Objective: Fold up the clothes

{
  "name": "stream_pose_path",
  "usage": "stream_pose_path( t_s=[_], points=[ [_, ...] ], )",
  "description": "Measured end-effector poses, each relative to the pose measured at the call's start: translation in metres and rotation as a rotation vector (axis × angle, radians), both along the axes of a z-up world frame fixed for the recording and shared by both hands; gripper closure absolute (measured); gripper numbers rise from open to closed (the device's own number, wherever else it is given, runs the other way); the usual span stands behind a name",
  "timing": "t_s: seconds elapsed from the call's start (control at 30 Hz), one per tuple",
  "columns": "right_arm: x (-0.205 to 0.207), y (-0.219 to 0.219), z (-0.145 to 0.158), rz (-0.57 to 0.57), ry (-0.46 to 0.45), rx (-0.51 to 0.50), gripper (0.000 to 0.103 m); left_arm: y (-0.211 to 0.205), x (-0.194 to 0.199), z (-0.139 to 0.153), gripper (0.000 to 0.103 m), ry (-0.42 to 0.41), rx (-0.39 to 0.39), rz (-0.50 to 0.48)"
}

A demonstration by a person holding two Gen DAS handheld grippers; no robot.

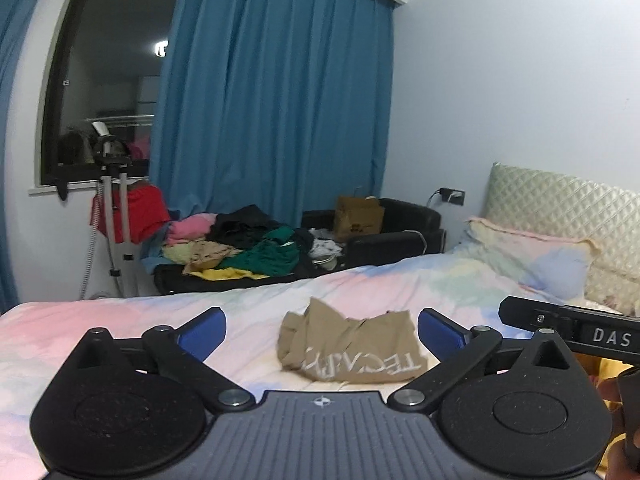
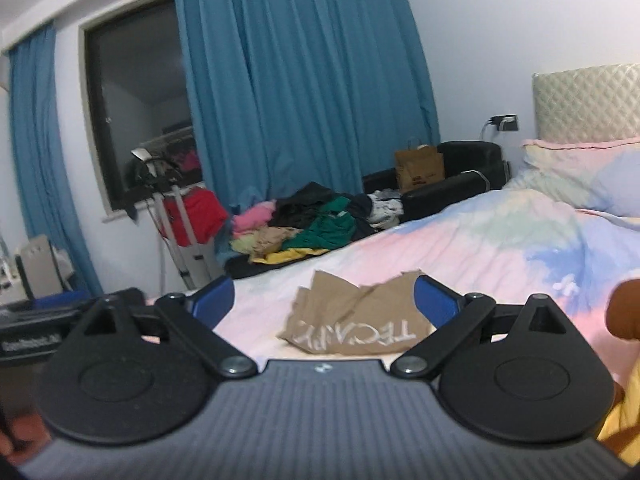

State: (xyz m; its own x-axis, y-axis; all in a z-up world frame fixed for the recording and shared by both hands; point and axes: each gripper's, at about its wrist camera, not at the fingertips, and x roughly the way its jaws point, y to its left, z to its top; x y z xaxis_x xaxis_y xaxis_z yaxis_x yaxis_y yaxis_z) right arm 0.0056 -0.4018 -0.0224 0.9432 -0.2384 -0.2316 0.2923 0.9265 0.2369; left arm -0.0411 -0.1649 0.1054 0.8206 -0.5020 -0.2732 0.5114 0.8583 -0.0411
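Tan garment point(image 1: 352, 346): soft matt cloth, creased, white printed lettering. Bedsheet point(image 1: 120, 320): smooth pastel cloth, matt. Left gripper point(image 1: 322, 330): matt black plastic arms, finely textured discs, ribbed grey body, shiny metal pivot screws, blue fingers point(image 1: 204, 334) smooth with slight sheen. Headboard point(image 1: 560, 196): quilted, satiny sheen. Curtain point(image 1: 272, 100): matt blue cloth, pleated.

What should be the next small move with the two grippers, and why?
Probably lower both toward the tan shirt, each to one near corner. It lies crumpled on the bedspread, lettering upside down. The left gripper and right gripper are both open, hold nothing and do not touch it.
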Motion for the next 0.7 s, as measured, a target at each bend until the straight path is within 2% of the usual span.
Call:
stream_pose_path(
  t_s=[0.37, 0.6, 0.7],
  points=[
    [-0.002, 0.035, -0.048, -0.025, 0.009, -0.108, 0.005, 0.023, -0.021, -0.054, 0.0, 0.0, 0.012, 0.024],
    [0.003, 0.034, -0.066, -0.046, 0.032, -0.1, 0.005, 0.034, -0.015, -0.063, 0.0, 0.018, -0.013, 0.059],
    [0.008, 0.034, -0.072, -0.051, 0.052, -0.1, 0.005, 0.032, -0.01, -0.066, 0.001, 0.039, 0.002, 0.065]
  ],
)
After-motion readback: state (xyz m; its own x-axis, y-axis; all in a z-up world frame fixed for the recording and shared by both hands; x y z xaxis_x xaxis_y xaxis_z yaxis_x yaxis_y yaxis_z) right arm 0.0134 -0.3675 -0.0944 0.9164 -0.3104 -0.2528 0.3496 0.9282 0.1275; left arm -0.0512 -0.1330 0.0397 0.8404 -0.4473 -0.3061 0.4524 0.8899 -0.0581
